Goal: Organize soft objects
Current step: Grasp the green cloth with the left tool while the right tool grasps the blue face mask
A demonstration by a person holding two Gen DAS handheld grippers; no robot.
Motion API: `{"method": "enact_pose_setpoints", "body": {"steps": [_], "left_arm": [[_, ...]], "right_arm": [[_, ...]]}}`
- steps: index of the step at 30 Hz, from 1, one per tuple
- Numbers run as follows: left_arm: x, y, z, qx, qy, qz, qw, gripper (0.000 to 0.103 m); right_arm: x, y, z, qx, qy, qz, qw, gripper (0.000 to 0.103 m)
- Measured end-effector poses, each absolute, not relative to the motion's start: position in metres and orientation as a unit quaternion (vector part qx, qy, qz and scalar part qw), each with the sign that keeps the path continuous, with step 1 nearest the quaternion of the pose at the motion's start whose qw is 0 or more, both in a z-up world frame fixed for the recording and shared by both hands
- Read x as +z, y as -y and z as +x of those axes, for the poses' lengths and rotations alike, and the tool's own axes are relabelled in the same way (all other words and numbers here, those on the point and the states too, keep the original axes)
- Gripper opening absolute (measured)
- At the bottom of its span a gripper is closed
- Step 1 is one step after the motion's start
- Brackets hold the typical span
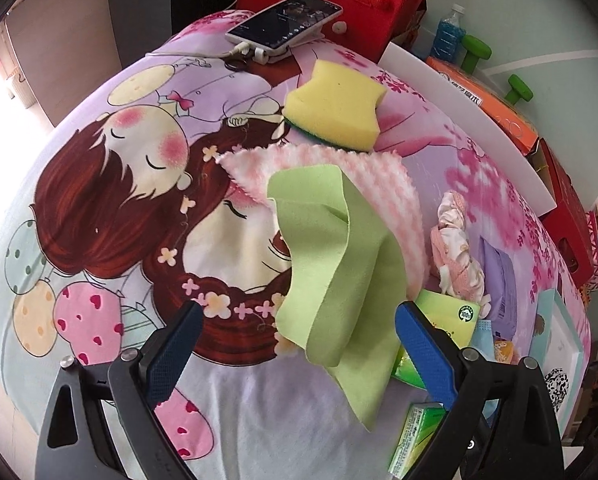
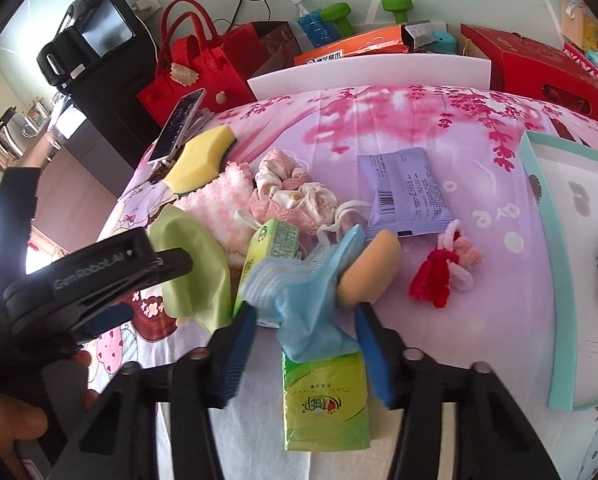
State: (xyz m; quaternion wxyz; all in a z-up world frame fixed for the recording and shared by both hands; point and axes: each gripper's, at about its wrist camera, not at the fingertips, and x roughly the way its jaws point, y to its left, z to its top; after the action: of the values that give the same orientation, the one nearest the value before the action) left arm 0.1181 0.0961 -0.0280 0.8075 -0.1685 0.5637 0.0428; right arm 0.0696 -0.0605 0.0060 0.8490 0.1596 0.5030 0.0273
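You are lining up two pickups on the printed bedsheet (image 2: 439,128).
Your left gripper (image 1: 299,320) is hovering, fingers apart, over the green cloth (image 1: 339,264); your right gripper (image 2: 305,320), jaws part-closed but not yet pinching, is straddling the blue face mask (image 2: 307,288) lying on the tissue packs (image 2: 323,400); closing fully probably comes next.

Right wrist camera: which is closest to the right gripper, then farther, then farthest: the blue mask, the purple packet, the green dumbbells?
From the right gripper:
1. Blue mask, between its fingers.
2. Purple packet, mid-bed, to the right.
3. Green dumbbells, beyond the bed by the wall.
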Motion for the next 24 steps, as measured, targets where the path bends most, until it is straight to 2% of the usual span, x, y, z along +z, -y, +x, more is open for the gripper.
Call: {"method": "enact_pose_setpoints", "body": {"steps": [2, 4, 7, 11, 14, 16, 19, 24], "left_arm": [[-0.03, -0.095, 0.119, 0.041, -0.564, -0.17, 0.807, 0.089], [-0.035, -0.094, 0.122, 0.038, -0.569, -0.174, 0.803, 0.072], [-0.046, -0.092, 0.125, 0.029, -0.583, -0.181, 0.791, 0.058], [-0.05, -0.087, 0.129, 0.037, -0.586, -0.165, 0.793, 0.046], [-0.05, -0.087, 0.129, 0.035, -0.584, -0.168, 0.794, 0.032], [-0.049, -0.087, 0.129, 0.034, -0.583, -0.169, 0.794, 0.018], [-0.048, -0.086, 0.129, 0.027, -0.581, -0.174, 0.794, 0.012], [-0.039, -0.092, 0.118, 0.017, -0.572, -0.188, 0.798, 0.008]], "right_arm": [[0.006, 0.062, 0.07, 0.027, -0.502, 0.162, 0.849, 0.043], [0.005, 0.063, 0.07, 0.027, -0.504, 0.163, 0.848, 0.035], [0.003, 0.064, 0.07, 0.029, -0.506, 0.164, 0.846, 0.032], [0.003, 0.063, 0.07, 0.03, -0.507, 0.161, 0.846, 0.03], [0.001, 0.063, 0.071, 0.031, -0.509, 0.162, 0.845, 0.027], [-0.001, 0.063, 0.071, 0.032, -0.509, 0.164, 0.844, 0.025], [0.0, 0.063, 0.071, 0.033, -0.508, 0.163, 0.845, 0.021], [0.001, 0.062, 0.07, 0.038, -0.504, 0.162, 0.848, 0.017]]}}
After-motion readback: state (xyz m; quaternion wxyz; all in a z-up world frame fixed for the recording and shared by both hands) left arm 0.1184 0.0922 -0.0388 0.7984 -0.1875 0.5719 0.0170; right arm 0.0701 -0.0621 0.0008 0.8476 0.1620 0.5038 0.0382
